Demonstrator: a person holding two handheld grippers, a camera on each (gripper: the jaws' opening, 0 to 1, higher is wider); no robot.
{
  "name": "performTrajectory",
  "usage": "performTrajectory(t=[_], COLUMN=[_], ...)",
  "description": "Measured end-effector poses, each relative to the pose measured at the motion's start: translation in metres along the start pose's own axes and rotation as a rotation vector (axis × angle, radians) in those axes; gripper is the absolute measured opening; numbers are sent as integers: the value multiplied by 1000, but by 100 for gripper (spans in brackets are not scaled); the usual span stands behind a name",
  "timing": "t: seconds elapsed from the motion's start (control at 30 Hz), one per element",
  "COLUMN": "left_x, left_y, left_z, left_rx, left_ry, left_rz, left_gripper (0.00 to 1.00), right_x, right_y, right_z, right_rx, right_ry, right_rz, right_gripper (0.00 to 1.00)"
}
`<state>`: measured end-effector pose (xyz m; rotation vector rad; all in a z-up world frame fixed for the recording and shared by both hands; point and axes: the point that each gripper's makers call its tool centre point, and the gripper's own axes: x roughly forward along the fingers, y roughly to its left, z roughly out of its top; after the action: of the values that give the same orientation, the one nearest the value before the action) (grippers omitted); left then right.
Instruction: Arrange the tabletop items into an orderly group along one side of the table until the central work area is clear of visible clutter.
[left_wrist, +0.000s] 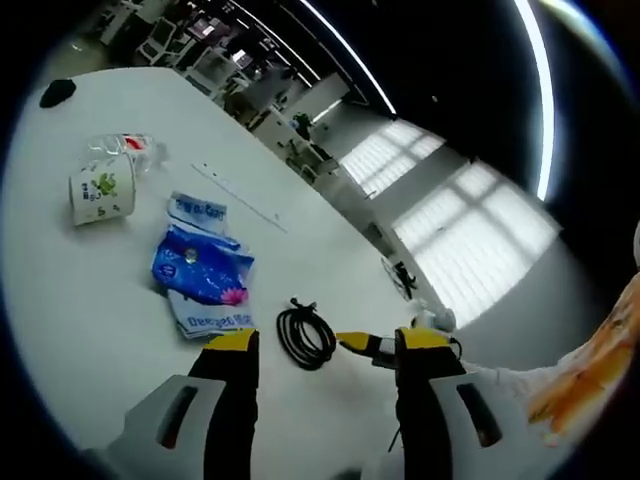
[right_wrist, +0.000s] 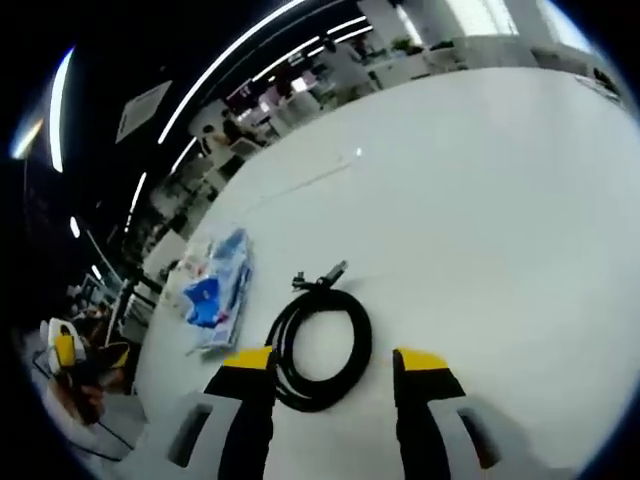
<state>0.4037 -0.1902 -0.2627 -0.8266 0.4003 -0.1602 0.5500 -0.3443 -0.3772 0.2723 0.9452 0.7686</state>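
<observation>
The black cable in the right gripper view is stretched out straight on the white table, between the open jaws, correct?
Not straight: in the right gripper view the black cable lies coiled in a loop on the white table, just ahead of the open right gripper.

Printed matter, left gripper view. The blue packet (left_wrist: 203, 266) carries white lettering on its lower white band and on the flap at its top edge; the characters are too small and distorted to read. The white paper cup (left_wrist: 101, 190), lying on its side, bears a green figure and small marks beneath it, none legible as text. Right gripper view: the same blue packet (right_wrist: 217, 288) appears edge-on, its printing unreadable. No brand, number or sign can be read in either view.
</observation>
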Motion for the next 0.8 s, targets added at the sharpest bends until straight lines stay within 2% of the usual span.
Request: performTrajectory(t=[0.07, 0.13, 0.23, 0.4, 0.5, 0.57, 0.7, 0.8], left_x=[-2, -3, -5, -10, -13, -15, -22, -24], left_y=[10, 19, 32, 49, 54, 55, 64, 71], left_z=[2, 3, 6, 9, 10, 12, 13, 14], left_rx=[56, 94, 140, 176, 152, 157, 187, 179], left_ry=[7, 24, 41, 55, 54, 47, 63, 69], left_rz=[55, 101, 153, 210, 223, 244, 290, 300], left_gripper=[63, 73, 81, 81, 80, 81, 81, 80], right_x=[-7, -5, -21, -28, -36, -38, -51, -53], right_y=[9, 9, 23, 27, 38, 45, 54, 53], right_z=[5, 5, 14, 15, 9, 10, 10, 14], right_rx=[-30, -73, -130, -249, -238, -193, -203, -208], right_ry=[-16, -26, -43, -42, -29, -54, -51, -54], right_rz=[20, 40, 58, 70, 85, 108, 129, 138], right_gripper=[60, 62, 67, 71, 77, 81, 78, 77])
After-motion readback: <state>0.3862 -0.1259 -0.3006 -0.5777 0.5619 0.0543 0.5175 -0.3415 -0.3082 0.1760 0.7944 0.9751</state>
